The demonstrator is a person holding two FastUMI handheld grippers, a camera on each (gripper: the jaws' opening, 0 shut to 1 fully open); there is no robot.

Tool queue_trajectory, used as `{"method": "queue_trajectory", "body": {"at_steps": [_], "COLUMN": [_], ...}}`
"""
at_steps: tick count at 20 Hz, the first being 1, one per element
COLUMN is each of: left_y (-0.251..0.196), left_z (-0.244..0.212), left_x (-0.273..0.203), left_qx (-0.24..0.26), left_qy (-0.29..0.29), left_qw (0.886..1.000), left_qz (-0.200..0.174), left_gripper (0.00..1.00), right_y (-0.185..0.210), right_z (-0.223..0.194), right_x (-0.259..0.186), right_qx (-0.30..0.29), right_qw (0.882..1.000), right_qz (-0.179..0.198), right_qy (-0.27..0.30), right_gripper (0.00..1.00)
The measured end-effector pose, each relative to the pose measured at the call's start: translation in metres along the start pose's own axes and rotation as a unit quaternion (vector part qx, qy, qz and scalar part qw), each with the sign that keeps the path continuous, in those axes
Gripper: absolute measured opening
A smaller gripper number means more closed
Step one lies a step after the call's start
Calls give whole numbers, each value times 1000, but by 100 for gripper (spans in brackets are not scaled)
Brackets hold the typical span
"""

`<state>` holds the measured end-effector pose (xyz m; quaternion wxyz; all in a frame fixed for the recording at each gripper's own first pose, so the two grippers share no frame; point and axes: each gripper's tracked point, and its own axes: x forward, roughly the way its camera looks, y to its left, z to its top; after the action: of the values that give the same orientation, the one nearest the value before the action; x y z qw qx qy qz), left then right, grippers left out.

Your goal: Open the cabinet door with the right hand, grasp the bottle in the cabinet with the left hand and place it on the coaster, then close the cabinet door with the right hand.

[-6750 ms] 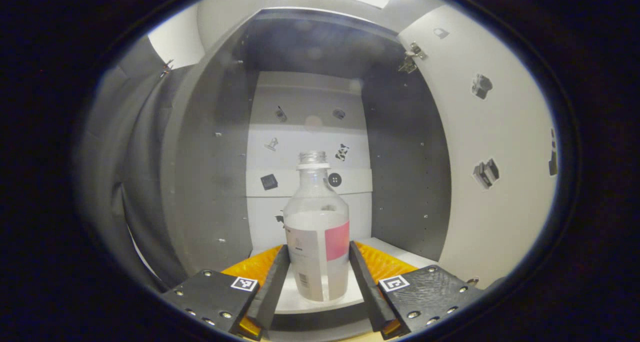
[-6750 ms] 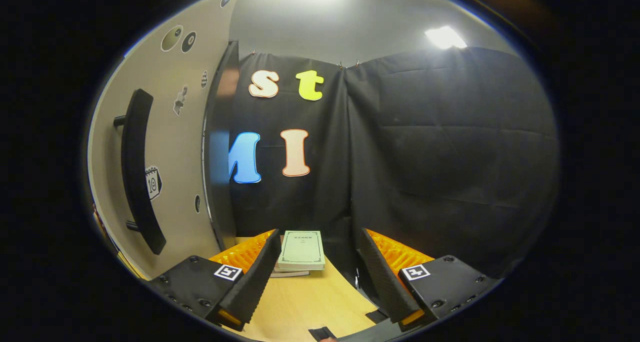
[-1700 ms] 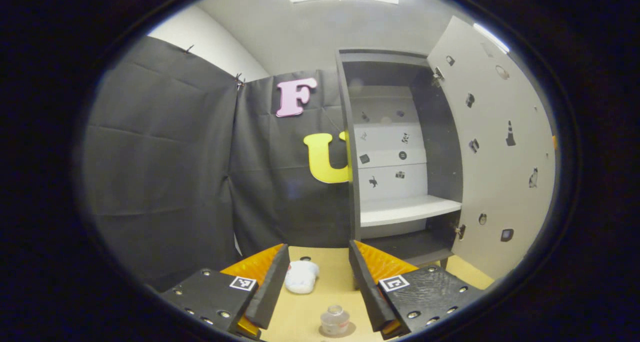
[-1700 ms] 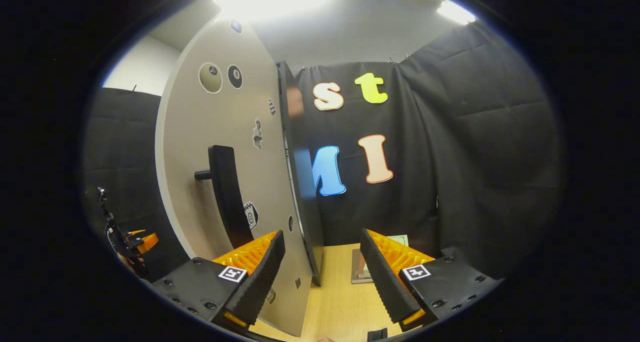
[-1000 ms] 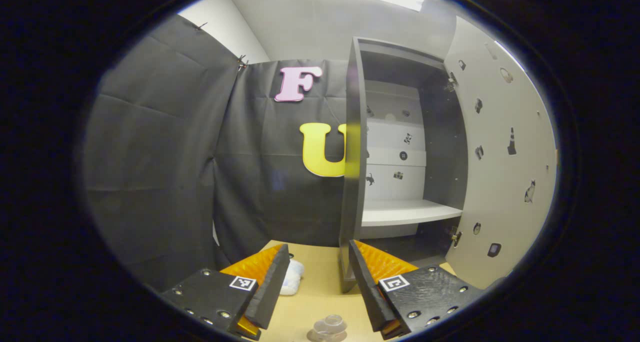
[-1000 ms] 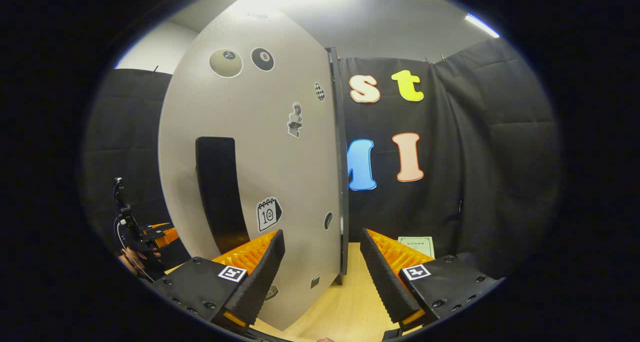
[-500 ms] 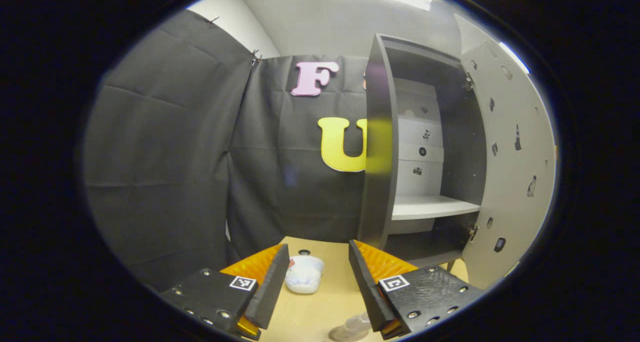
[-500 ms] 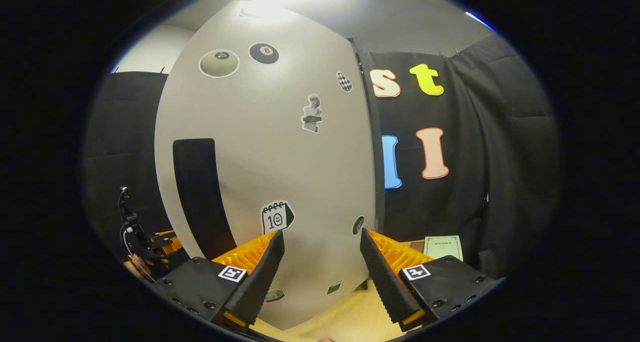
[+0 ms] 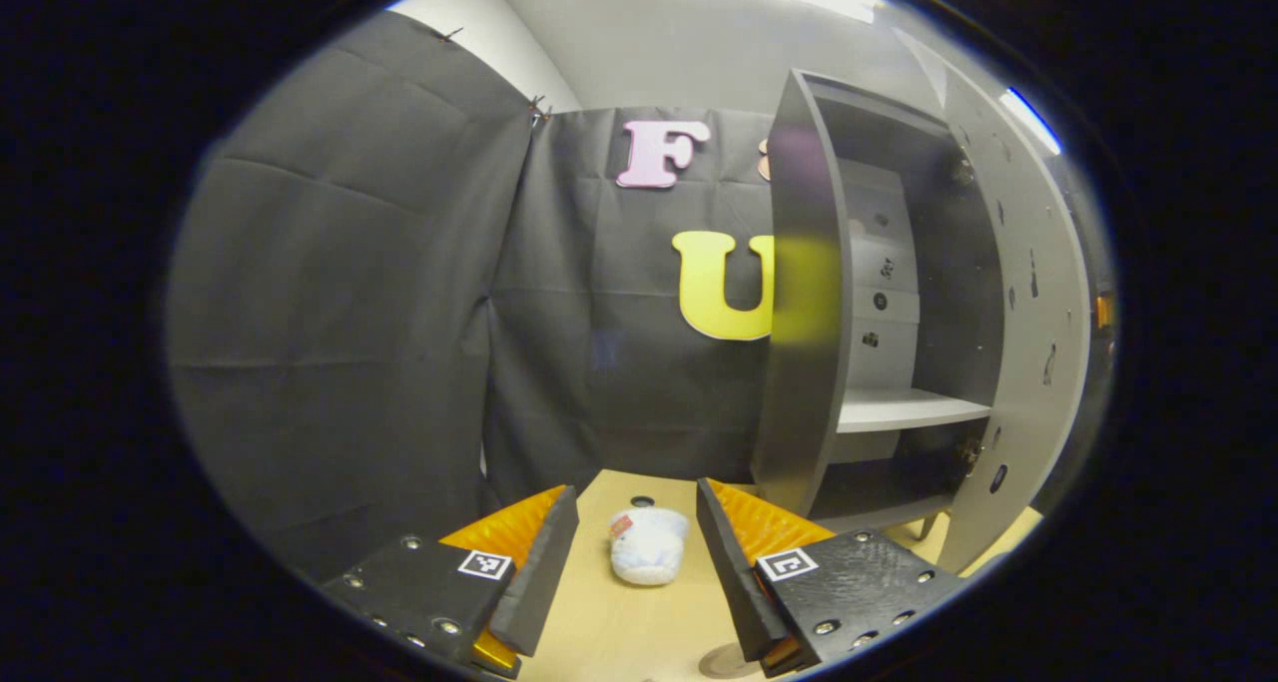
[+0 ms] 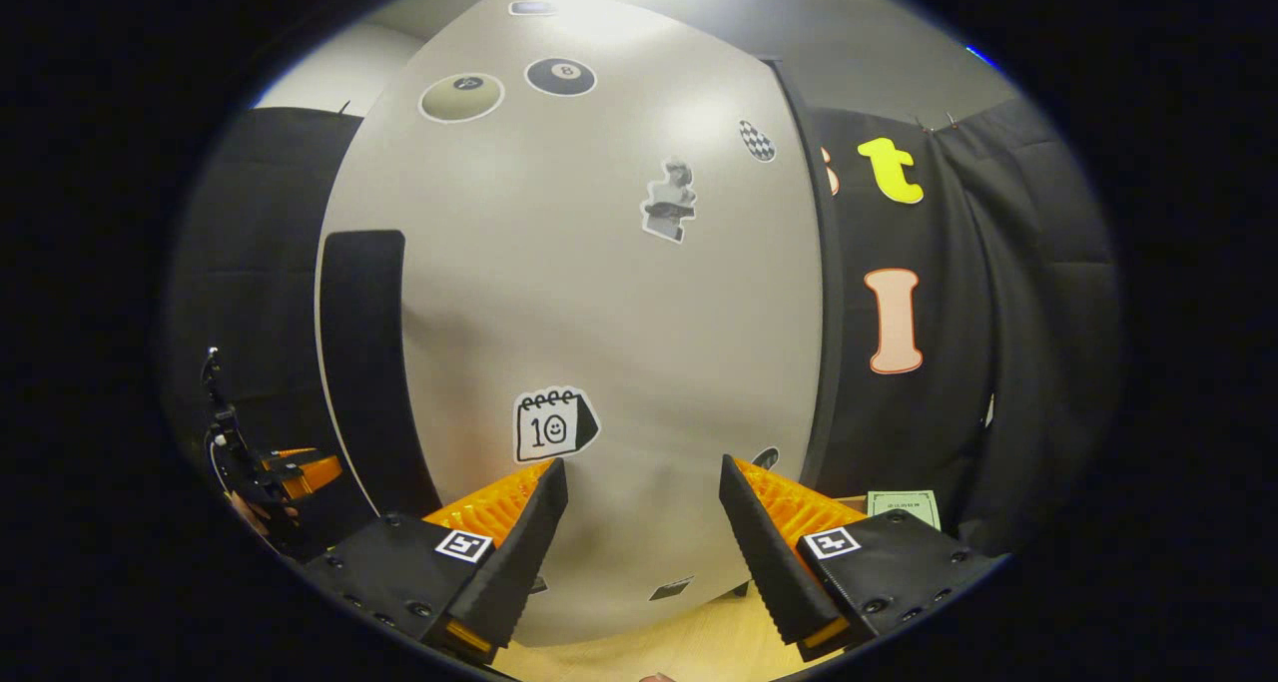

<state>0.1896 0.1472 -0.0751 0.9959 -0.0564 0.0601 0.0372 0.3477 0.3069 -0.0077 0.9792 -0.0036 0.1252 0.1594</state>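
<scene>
Right gripper view: right tool (image 10: 639, 532) faces the cabinet door (image 10: 599, 293), fingers spread and holding nothing.

The door's pale outer face, with its stickers and a dark vertical handle (image 10: 364, 362) at the left, stands close in front of the spread fingers; whether they touch it cannot be told. At the far left of this view the left tool (image 10: 290, 472) is small, held in a hand. In the left gripper view, the left tool (image 9: 634, 562) hangs open and empty over the wooden desk (image 9: 619, 632), a white crumpled object (image 9: 649, 545) lying between its fingers farther off. To the right the dark cabinet (image 9: 809, 303) stands with its door part open, a white shelf (image 9: 904, 409) inside. The bottle cannot be made out; a round edge at the bottom rim may be the coaster (image 9: 721, 662).
</scene>
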Motion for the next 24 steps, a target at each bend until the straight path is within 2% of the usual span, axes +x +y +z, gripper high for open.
{"method": "queue_trajectory", "body": {"at_steps": [3,4,7,8,9,15,20,21,24], "left_y": [21,28,48,55,60,89,100,101,102], "left_z": [-9,-10,-13,-13,-13,-12,-10,-11,-13], "left_x": [-2,-4,-7,-9,-10,-9,-12,-13,-11], "left_qx": [2,2,8,13,18,27,35,37,38], "left_qy": [3,4,6,4,3,2,1,1,6], "left_qw": [1000,1000,999,999,999,997,996,996,995], "left_qz": [20,25,40,45,50,71,84,87,92], "left_gripper": [71,74,71,71,71,71,71,74,71], "right_y": [10,10,10,10,12,14,20,21,21], "right_z": [-11,-14,-19,-19,-18,-21,-26,-26,-25], "right_x": [16,21,45,50,55,79,97,100,109], "right_qx": [-10,-11,-4,0,6,17,15,16,26], "right_qw": [1000,1000,1000,1000,1000,1000,999,999,999], "right_qz": [-2,-6,-15,-17,-18,-25,-30,-32,-41], "right_qy": [8,11,17,16,14,9,12,10,6], "right_gripper": [98,97,97,93,96,96,96,96,96]}}
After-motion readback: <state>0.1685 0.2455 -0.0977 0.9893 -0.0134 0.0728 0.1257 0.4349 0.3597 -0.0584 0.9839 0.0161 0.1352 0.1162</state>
